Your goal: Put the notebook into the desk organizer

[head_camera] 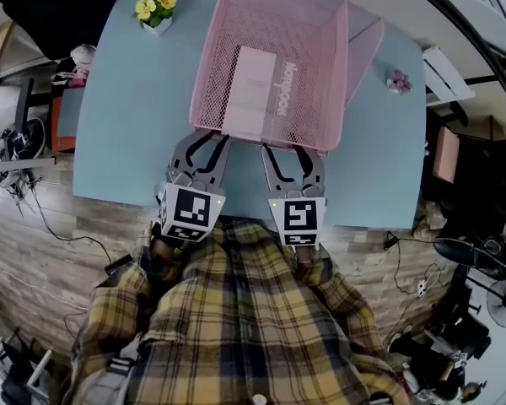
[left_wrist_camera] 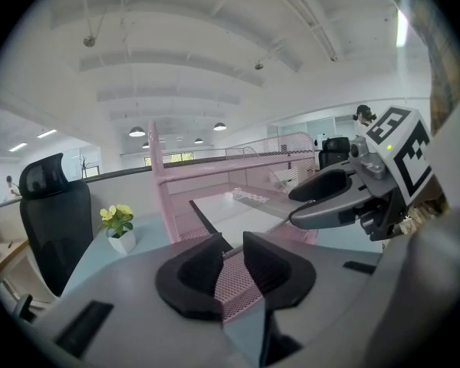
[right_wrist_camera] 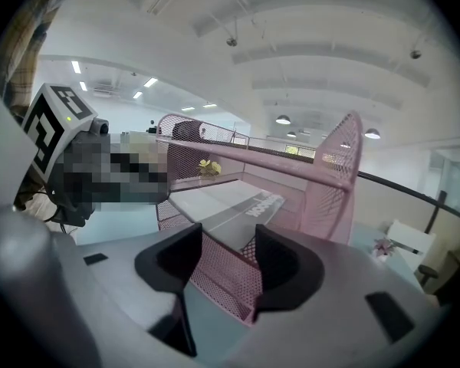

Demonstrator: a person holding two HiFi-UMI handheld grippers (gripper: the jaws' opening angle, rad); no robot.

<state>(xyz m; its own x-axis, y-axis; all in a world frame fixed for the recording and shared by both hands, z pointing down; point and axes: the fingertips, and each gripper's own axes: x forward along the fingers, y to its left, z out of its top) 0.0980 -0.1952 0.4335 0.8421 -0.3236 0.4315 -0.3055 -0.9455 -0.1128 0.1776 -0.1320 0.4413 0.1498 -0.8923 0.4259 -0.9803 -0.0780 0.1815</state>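
As the notebook (head_camera: 253, 91) lay flat on the floor of the organizer (head_camera: 333, 74), cover up and well inside the walls, the placing looked done. What seemed left: back both grippers off.

- Left gripper (left_wrist_camera: 233, 245): jaws narrowly apart, astride the organizer's near edge at its left corner. Mesh showed in the gap and no pad was seen pressing.
- Right gripper (right_wrist_camera: 228, 240): jaws spread wider, the near mesh wall standing between them, not pinched.

Materials:
- Organizer: pink metal mesh, fine and see-through, stiff solid rim, tall walls, a slanted panel on the right.
- Notebook: thin, rectangular, pale smooth cover with grey lettering along the right side.
- Table (head_camera: 126, 116): pale blue, smooth, matt, rounded corners.
- Jaw pads: black, moulded, hollowed. Gripper bodies: grey.
- Far left, yellow flowers (head_camera: 154, 7) in a small white pot.
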